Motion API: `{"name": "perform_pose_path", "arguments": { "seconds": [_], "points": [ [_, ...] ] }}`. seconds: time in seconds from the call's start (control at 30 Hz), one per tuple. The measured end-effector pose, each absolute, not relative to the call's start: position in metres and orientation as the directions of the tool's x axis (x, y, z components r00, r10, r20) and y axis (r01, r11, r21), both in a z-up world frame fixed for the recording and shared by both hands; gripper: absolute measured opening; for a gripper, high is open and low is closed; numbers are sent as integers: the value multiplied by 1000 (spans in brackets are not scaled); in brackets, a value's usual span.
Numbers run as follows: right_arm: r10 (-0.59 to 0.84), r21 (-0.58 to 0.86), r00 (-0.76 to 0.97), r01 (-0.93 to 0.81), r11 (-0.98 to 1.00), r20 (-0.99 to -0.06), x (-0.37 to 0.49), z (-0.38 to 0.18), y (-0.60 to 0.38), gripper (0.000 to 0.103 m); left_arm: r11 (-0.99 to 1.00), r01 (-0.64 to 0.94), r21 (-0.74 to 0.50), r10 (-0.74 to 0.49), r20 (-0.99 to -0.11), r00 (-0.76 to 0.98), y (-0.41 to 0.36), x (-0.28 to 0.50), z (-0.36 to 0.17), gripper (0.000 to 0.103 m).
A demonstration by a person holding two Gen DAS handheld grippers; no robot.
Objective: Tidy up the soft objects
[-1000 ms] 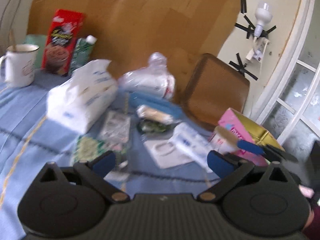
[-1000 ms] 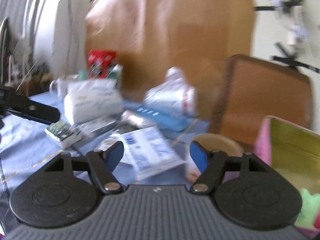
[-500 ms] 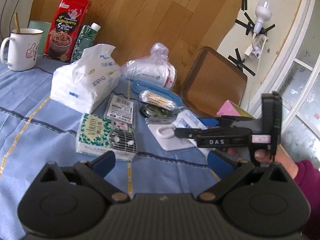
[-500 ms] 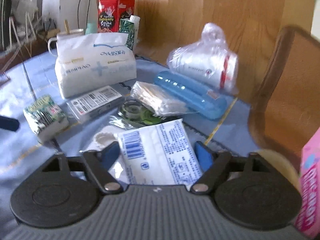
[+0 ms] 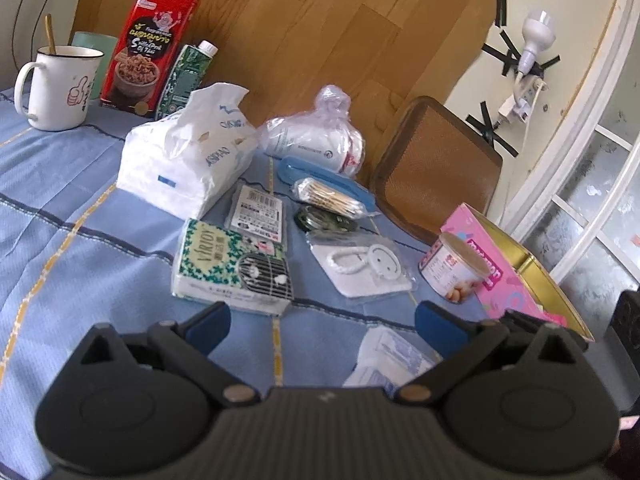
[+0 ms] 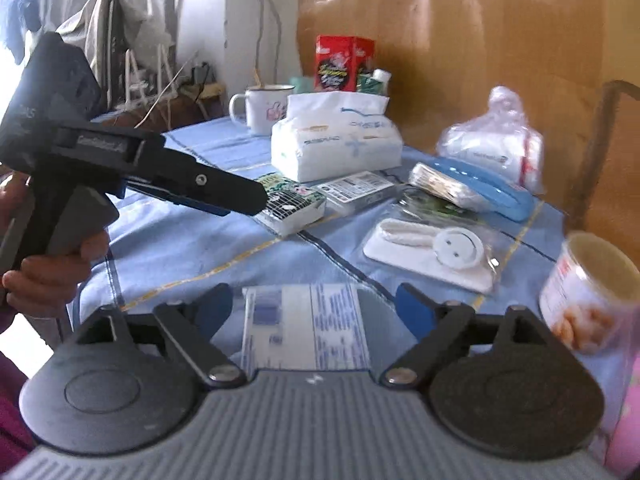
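Soft packs lie on the blue tablecloth (image 5: pixel 72 248): a big white tissue pack (image 5: pixel 188 160) (image 6: pixel 336 144), a green-patterned tissue pack (image 5: pixel 228 266) (image 6: pixel 290 202), a bagged white roll (image 5: pixel 316 140) (image 6: pixel 492 144), a cotton swab bag (image 5: pixel 328 196) and a flat white-blue packet (image 6: pixel 306 326) (image 5: pixel 390 356). My right gripper (image 6: pixel 316 310) is open, its fingers either side of the flat packet. My left gripper (image 5: pixel 320 320) is open and empty above the cloth; in the right wrist view it (image 6: pixel 256 196) hovers by the green pack.
A white mug (image 5: pixel 56 86), red snack box (image 5: pixel 150 48) and green carton (image 5: pixel 186 76) stand at the back. A blue case (image 5: pixel 324 178), barcode packet (image 5: pixel 258 212), bagged hook (image 5: pixel 364 266), small tub (image 5: pixel 452 268), pink box (image 5: pixel 504 264) and chair back (image 5: pixel 436 168) lie to the right.
The right gripper has left the left wrist view and pulled back toward the table's near edge. The flat white-blue packet now lies nearer, between its open fingers.
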State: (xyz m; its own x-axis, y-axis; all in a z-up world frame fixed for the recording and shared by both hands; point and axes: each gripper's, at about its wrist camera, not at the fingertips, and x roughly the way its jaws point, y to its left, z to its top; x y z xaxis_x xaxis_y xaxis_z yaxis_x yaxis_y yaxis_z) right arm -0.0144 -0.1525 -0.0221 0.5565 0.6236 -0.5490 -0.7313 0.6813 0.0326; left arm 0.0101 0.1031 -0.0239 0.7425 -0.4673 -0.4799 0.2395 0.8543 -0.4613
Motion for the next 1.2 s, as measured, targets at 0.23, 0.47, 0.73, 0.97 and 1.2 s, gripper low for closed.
{"name": "perform_pose_path", "arguments": {
  "seconds": [0.23,0.47,0.73,0.97,1.2],
  "points": [
    [583,47,613,-667,744,-534,-28,-27,-183,95,847,292,-445,-506,-505,699,84,7,-25,102],
    [599,146,576,-641,753,-557,-31,-41,-202,95,851,315,-421,-514,-541,666,60,7,-25,102],
    [605,102,560,-680,726,-566,-40,-49,-188,95,856,324,-403,-514,-589,624,41,10,-33,102],
    [570,41,595,-670,741,-566,-43,-52,-181,93,853,328,-406,-519,-588,621,40,9,-34,102],
    [579,27,595,-684,729,-557,-48,-51,-173,80,841,351,-412,-538,-578,613,39,6,-35,97]
  ]
}}
